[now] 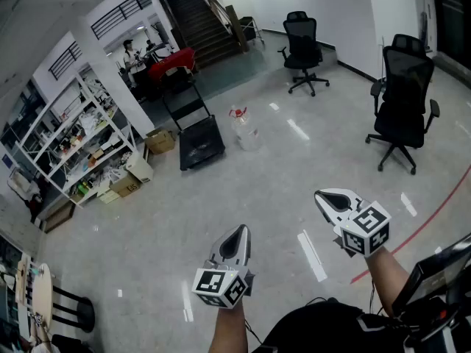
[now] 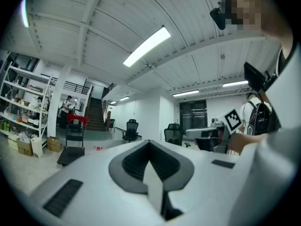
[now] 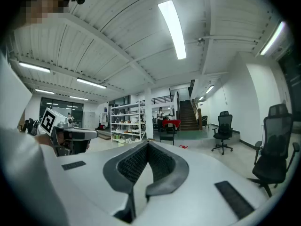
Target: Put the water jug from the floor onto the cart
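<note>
A clear water jug point(image 1: 245, 132) with a red-and-white top stands on the shiny floor far ahead, just right of a black flat cart point(image 1: 200, 141) with an upright handle. The cart point(image 2: 70, 150) also shows small in the left gripper view, and in the right gripper view the cart point(image 3: 166, 136) appears small too. Both grippers are held level near my body, well short of the jug. My left gripper point(image 1: 237, 235) is shut with nothing in it. My right gripper point(image 1: 329, 197) is likewise shut and empty. Only the jug's red top point(image 3: 182, 146) peeks out in the right gripper view.
Two black office chairs point(image 1: 304, 51) point(image 1: 403, 103) stand at the right. White shelving point(image 1: 81, 142) full of goods and cardboard boxes point(image 1: 159, 140) line the left. A staircase point(image 1: 200, 20) rises at the back, with a person point(image 1: 131, 52) near a red-draped table point(image 1: 171, 63). Red tape point(image 1: 423, 226) curves across the floor.
</note>
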Demonstrator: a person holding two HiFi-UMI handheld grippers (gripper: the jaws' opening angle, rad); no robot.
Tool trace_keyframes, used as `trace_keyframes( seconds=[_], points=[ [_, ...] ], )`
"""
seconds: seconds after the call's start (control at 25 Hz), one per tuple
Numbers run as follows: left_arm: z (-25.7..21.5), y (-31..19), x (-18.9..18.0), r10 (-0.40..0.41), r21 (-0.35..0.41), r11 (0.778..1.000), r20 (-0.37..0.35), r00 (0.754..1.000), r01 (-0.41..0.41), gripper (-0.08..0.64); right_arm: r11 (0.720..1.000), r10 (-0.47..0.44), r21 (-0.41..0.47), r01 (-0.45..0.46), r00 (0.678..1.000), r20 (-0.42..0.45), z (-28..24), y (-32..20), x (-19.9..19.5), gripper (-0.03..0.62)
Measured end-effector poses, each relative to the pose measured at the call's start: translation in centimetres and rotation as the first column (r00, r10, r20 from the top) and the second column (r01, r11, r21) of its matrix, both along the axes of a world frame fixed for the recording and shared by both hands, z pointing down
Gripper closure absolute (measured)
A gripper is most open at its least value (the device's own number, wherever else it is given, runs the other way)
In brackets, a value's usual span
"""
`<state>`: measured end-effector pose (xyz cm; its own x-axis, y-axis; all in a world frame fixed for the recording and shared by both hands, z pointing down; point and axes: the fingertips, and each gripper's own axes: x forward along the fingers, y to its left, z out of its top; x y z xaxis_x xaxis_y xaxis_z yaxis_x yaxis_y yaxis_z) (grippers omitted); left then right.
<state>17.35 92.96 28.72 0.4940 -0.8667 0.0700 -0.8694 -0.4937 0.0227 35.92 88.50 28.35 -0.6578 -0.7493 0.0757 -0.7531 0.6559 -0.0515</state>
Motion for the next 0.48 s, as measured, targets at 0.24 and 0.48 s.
trace_keyframes(
  seconds=[0.24,0.48],
  points=[
    [1.1,0.3,1.1,-0.017,-0.011,1.0,-0.013,1.0,0.017,0.563,0.999,-0.032,0.002,0.032,0.999,-0.026,0.6,0.2,0.6,0.592],
    [1.3,0.3,3.1,-0.001,-0.02,1.0,0.003,1.0,0.001,0.563,0.999,-0.046,0.002,0.046,0.998,-0.033,0.4,0.0,1.2,0.592]
  ],
)
